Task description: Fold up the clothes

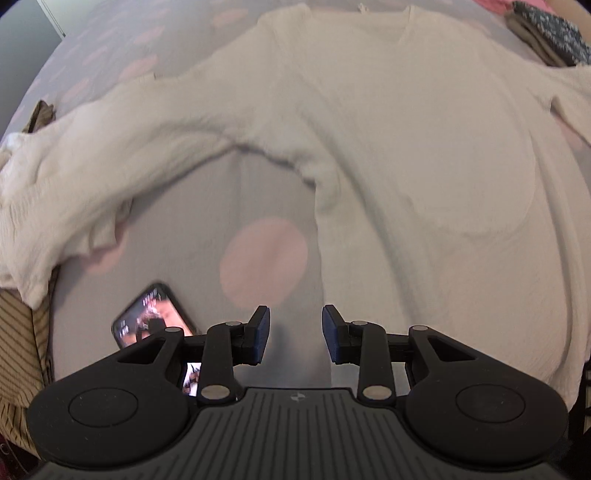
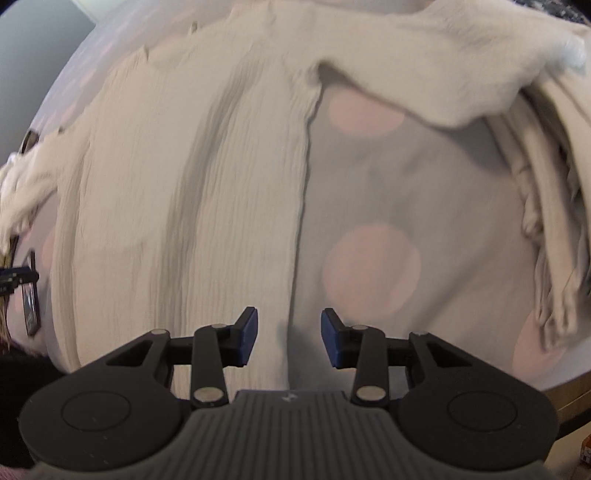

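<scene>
Cream sweater is spread flat ahead of left gripper and right gripper, jaws apart, nothing held.

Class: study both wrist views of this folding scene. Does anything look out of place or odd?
Yes. A phone with its screen lit lies on the spotted sheet beside the cream top, under the left gripper. It isn't laundry and sits where a fold could land.

A bed covered in a grey sheet with large pink dots fills the scene; a pale wall shows top left.
</scene>
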The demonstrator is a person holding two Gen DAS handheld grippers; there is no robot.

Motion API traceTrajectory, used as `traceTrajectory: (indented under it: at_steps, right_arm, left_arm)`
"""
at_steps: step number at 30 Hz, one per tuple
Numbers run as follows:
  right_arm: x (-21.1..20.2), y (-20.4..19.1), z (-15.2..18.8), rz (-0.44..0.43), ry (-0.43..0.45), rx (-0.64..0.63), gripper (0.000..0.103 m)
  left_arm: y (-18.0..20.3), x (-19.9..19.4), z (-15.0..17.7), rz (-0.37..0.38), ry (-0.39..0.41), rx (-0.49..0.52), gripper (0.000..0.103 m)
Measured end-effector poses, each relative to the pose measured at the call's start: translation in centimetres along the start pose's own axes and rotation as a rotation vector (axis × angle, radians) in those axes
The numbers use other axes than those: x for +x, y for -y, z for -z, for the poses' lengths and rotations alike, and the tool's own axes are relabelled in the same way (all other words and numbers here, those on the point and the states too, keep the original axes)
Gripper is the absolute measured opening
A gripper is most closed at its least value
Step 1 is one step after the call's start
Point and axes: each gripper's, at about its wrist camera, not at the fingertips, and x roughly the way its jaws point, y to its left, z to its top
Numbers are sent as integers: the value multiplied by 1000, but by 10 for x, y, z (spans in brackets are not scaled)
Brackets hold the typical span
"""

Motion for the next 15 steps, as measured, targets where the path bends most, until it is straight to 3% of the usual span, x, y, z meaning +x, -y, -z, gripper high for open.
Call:
traceTrajectory:
  at_steps: [5, 13, 15]
  right_arm:
    - [19, -5, 29, 47, -111, -59, 41]
    - [39, -13, 50, 65, -175, -99, 42]
    - [43, -20, 53, 74, -179, -121, 33]
  left_arm:
    - [11, 7, 17, 1, -39, 58, 30]
    - [30, 17, 38, -6, -86, 147, 30]
    - [32, 17, 40, -15, -86, 156, 30]
